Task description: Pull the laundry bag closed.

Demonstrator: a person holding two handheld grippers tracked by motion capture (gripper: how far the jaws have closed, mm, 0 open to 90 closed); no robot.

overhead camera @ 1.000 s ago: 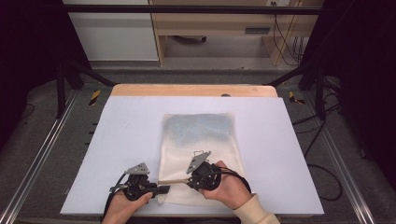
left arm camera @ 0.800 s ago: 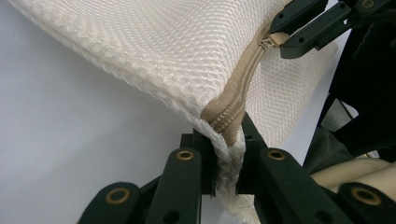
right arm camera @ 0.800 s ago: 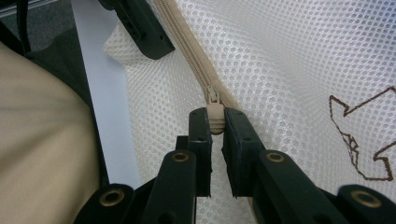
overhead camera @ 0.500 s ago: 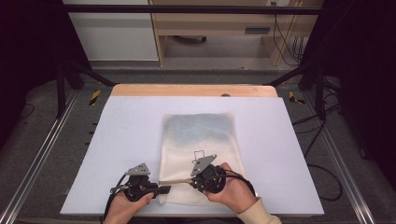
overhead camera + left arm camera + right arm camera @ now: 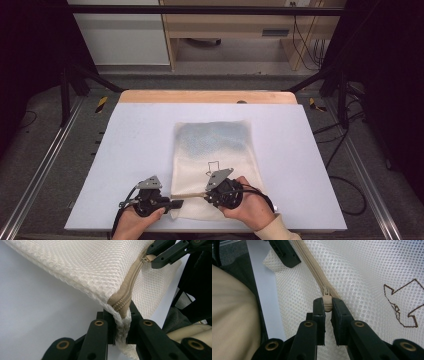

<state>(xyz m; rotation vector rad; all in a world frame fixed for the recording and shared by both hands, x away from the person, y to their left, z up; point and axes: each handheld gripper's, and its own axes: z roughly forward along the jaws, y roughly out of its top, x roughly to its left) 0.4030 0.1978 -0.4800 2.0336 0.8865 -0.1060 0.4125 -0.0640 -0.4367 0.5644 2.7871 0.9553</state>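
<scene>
- At the near edge of the desk [image 5: 125, 150], a person's 2 hands each hold a gripper, both working on the near end of a white mesh bag [image 5: 215, 165].
- The left gripper [image 5: 175, 203] is clamped on the bag's near left corner; in the left gripper view its jaws pinch the mesh and the end of the beige zipper [image 5: 126, 293] between them. This hold looks meant to anchor the bag so the zipper tape stays taut.
- The right gripper [image 5: 206, 195] sits just right of it, above the same near edge. In the right gripper view its jaws are closed on the zipper pull [image 5: 327, 303], with the slider [image 5: 325, 291] just beyond the fingertips.
- Judging from these 2 holds, the person is working the zipper along the bag's near edge: 1 gripper braces, the other draws the pull. Which way the slider is meant to travel I cannot tell.
- The bag lies flat near the middle of the desk, running from the near edge toward the far side. A small brown outline drawing [image 5: 214, 166] marks the mesh just beyond the right gripper, and something bluish shows through its far half.
- Beyond the desk's wooden far edge are floor and shelving.
</scene>
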